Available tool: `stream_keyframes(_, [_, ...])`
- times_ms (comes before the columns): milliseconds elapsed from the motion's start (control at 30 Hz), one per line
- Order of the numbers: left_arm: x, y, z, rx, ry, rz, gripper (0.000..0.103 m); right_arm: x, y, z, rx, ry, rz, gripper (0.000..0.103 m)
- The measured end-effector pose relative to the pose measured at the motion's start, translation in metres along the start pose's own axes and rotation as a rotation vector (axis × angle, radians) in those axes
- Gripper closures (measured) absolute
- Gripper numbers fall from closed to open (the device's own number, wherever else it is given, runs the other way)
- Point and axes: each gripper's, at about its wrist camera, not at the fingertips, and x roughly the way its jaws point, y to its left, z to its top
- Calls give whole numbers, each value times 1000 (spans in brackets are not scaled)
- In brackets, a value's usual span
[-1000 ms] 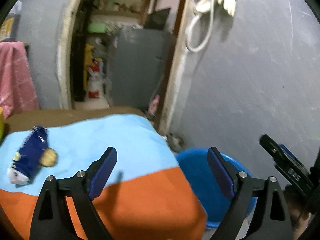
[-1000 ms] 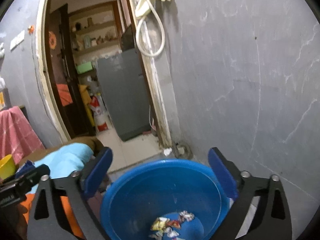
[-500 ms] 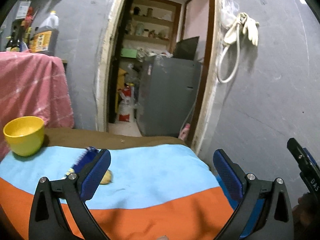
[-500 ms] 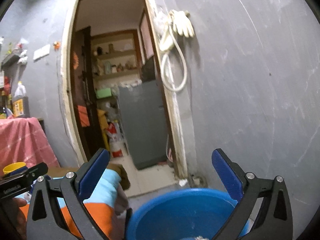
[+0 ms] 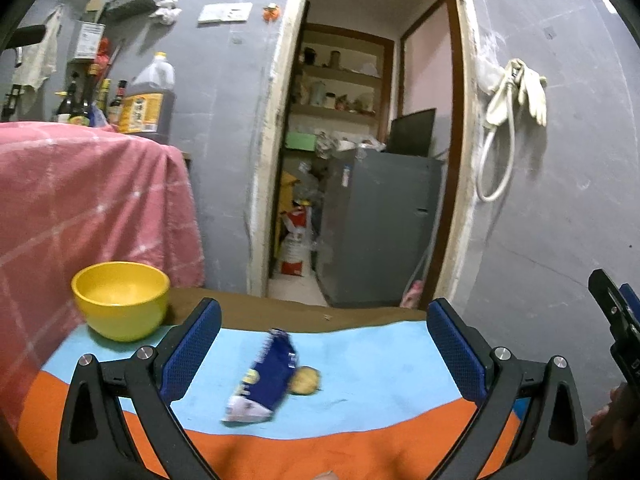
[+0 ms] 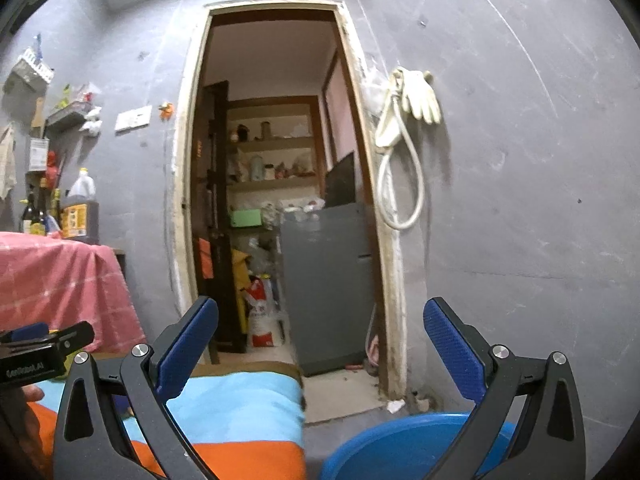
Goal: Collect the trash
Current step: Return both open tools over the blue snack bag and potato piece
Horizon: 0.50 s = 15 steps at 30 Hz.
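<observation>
Left wrist view is showing the left gripper (image 5: 324, 344) spread open and empty above a blue wrapper (image 5: 264, 378) lying on the blue-and-orange cloth (image 5: 380, 360), near a yellow bowl (image 5: 120, 300). Only the right wrist view is showing the blue basin (image 6: 400, 448) on the floor to the right, under the open, empty right gripper (image 6: 320, 344), and "GenRobot.AI" lettering on the other tool. Grey walls are framing a doorway (image 6: 276, 200).

a dark blue wrapper (image 5: 266, 380) lies on a light-blue-and-orange cloth (image 5: 360, 432) near a yellow bowl (image 5: 121, 299).
</observation>
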Motion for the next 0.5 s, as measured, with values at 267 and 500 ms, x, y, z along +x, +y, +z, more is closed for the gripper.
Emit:
stream_keyframes(267, [-10,37,0,3,-35,67,2,4,34,-2,-4,-18,81,0])
stream_keyframes(500, [-11,74,-2,-13,-27,106,2,11,76,-8,-45,-19,182,0])
